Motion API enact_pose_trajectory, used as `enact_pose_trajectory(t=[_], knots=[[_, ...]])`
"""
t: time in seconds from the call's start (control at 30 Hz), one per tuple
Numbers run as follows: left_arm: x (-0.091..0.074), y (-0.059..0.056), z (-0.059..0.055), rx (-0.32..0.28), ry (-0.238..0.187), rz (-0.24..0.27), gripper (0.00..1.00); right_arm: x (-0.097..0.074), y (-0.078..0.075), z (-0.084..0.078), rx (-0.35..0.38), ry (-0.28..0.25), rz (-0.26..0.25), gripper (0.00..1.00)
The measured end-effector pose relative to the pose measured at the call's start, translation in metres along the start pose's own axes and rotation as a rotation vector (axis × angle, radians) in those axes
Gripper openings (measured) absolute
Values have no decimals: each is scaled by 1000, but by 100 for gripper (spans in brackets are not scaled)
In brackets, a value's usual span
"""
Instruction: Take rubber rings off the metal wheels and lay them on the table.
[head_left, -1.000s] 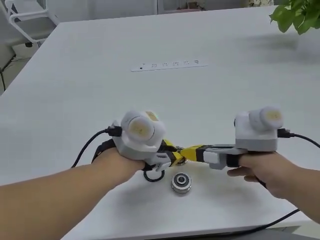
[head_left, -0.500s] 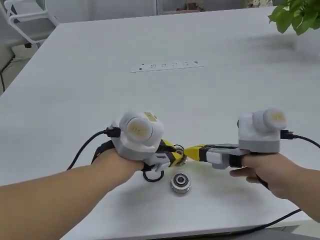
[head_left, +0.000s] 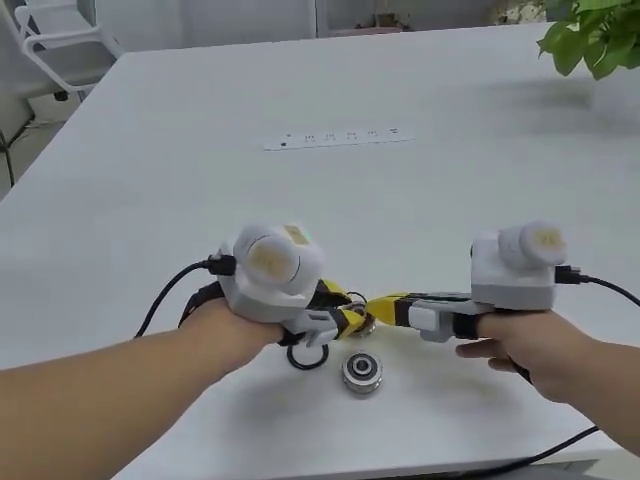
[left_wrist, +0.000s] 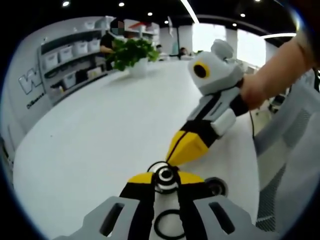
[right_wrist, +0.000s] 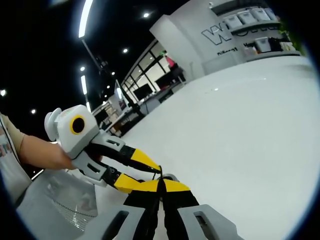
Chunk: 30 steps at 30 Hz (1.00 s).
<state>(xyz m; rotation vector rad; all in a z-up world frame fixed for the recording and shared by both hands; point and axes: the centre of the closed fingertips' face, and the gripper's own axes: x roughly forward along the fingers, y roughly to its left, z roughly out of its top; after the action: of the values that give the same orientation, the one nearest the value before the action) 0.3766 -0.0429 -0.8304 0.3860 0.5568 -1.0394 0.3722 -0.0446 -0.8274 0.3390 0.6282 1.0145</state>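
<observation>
Showed yellow tips on the left gripper (head_left: 353, 322) and the right gripper (head_left: 374, 307), black shanks behind them, pale grey plastic further back. Trailed a black left cable (head_left: 175, 292) toward the desk's near edge and a black right cable (head_left: 600, 284) toward its right edge.

Lighting: your bench (head_left: 420, 80) bright, evenly lit; ceiling lamps (left_wrist: 121, 4) at 12 o'clock; shadows soft; fisheye edges warped.

Large wall lettering (right_wrist: 216, 34), upper right of right gripper view: begins "WO", rest cut off; smaller line beneath illegible. Left gripper view, left edge: partial "W" on wall.
</observation>
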Motion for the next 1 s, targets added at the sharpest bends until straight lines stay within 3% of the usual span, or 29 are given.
enact_pose_trajectory(t=[0.6, 1.0], knots=[[-43, -4, 18, -3, -94, -20, 30, -7, 13, 14, 6, -26, 30, 0], [-81, 1, 16, -16, -145, 13, 38, -5, 26, 21, -5, -26, 58, 0]])
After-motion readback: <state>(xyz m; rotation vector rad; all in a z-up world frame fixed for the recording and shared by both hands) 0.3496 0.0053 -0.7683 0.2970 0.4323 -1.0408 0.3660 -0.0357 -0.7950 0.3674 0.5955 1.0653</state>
